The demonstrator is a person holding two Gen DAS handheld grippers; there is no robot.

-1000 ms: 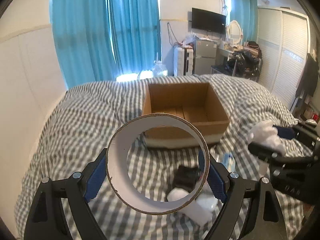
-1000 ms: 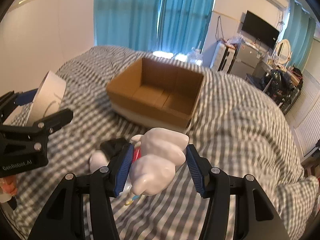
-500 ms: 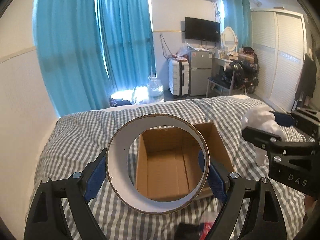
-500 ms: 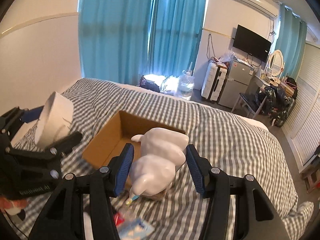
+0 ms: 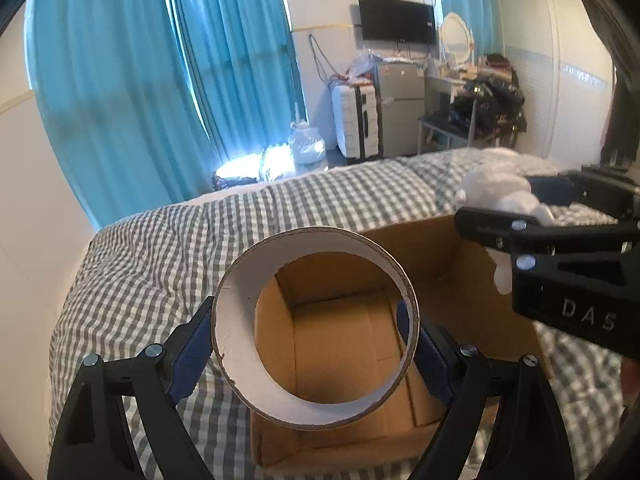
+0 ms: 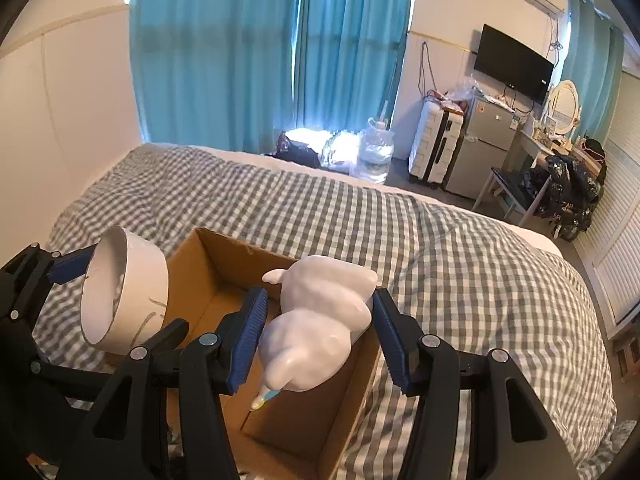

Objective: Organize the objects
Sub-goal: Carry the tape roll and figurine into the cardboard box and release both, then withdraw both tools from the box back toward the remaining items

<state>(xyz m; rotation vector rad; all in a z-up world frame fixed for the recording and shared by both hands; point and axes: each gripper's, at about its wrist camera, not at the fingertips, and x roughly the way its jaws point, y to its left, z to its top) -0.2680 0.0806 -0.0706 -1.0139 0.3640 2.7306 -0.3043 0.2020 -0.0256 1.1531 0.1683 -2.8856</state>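
My left gripper (image 5: 310, 342) is shut on a wide white cardboard ring (image 5: 240, 344), held above the near left part of the open brown cardboard box (image 5: 436, 252). The ring also shows in the right wrist view (image 6: 132, 300), over the box's left edge. My right gripper (image 6: 320, 332) is shut on a glossy white figurine (image 6: 320, 320) with a small blue-yellow tip underneath, held over the box (image 6: 304, 428). In the left wrist view the figurine (image 5: 500, 192) hangs over the box's right wall. The box floor looks bare.
The box sits on a grey-and-white checked bed cover (image 6: 460, 248). A white wall (image 5: 24, 240) runs along the bed's left side. Beyond the bed are blue curtains (image 6: 260, 52), a water jug (image 6: 376, 156), a suitcase (image 6: 436, 144) and a small fridge (image 6: 488, 140).
Both grippers have lifted from the loose items on the bed and moved forward over the box, each still holding its object. The box is now close beneath them.
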